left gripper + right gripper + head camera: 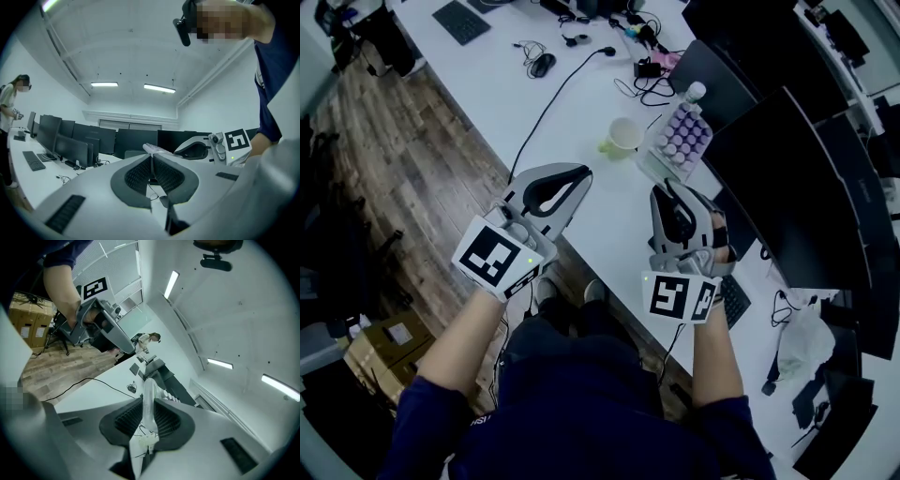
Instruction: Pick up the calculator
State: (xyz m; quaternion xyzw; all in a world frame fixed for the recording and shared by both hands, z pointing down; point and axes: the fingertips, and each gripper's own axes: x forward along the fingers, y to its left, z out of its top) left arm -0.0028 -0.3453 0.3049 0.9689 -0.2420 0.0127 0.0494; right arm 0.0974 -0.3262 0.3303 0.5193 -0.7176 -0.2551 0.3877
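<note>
The calculator (682,138), a pale slab with lavender round keys, hangs tilted above the white table (581,103). My right gripper (671,193) is shut on its near end. In the right gripper view it stands edge-on (151,383) between the ribbed pads (127,417) of that gripper (148,404). My left gripper (575,175) is held level beside it, to the left and apart from it. Its jaws are shut with nothing between them (151,158). The left gripper view shows the calculator's end (154,149) beyond its tips.
A pale cup (623,137) stands just left of the calculator. Dark monitors (787,187) line the table's right side, with a keyboard (734,298) below my right hand. A mouse (542,64) and cables lie farther back. Cardboard boxes (380,349) sit on the wooden floor.
</note>
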